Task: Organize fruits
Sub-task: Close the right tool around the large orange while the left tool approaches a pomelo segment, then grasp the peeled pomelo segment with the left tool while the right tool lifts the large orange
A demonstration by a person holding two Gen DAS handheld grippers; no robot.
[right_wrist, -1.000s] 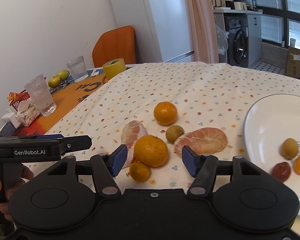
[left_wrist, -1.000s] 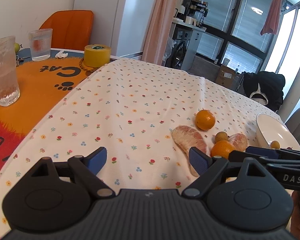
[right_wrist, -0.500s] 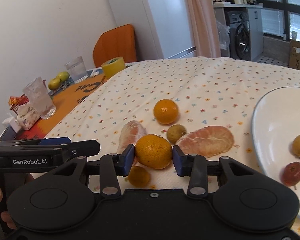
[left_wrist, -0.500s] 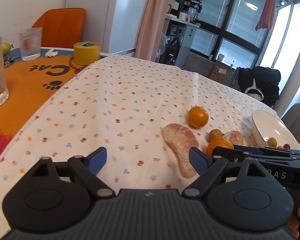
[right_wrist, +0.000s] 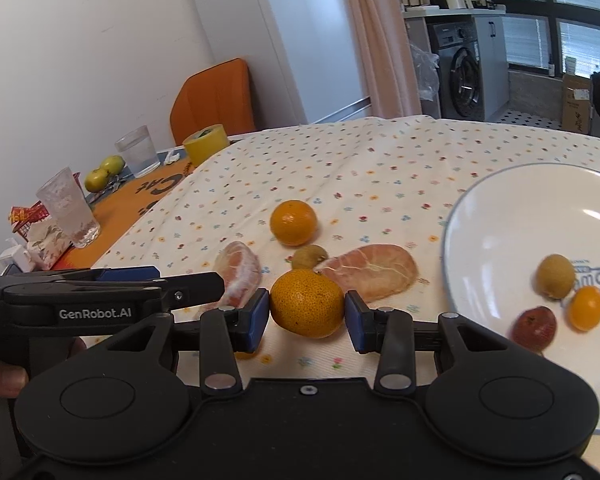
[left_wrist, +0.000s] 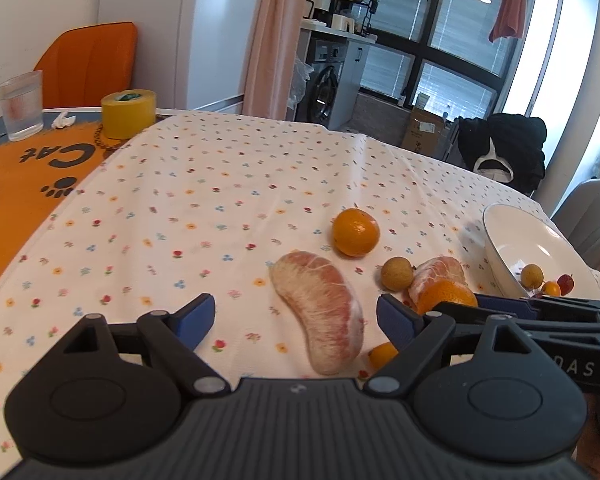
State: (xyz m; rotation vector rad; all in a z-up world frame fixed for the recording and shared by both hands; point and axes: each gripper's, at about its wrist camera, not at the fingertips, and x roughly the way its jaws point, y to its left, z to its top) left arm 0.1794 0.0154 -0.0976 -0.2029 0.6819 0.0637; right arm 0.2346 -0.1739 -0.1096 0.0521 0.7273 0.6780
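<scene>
Right hand-held gripper: I see its blue pads clenched on both sides of a round orange mandarin with dimpled skin, low over the flower-printed white cloth on the worktop. Left hand-held gripper: released, pads wide apart, nothing between them, with a long peeled pink pomelo segment lying just ahead. A second, smooth orange mandarin rests farther back. A white round ceramic plate to the right carries three small fruits.
</scene>
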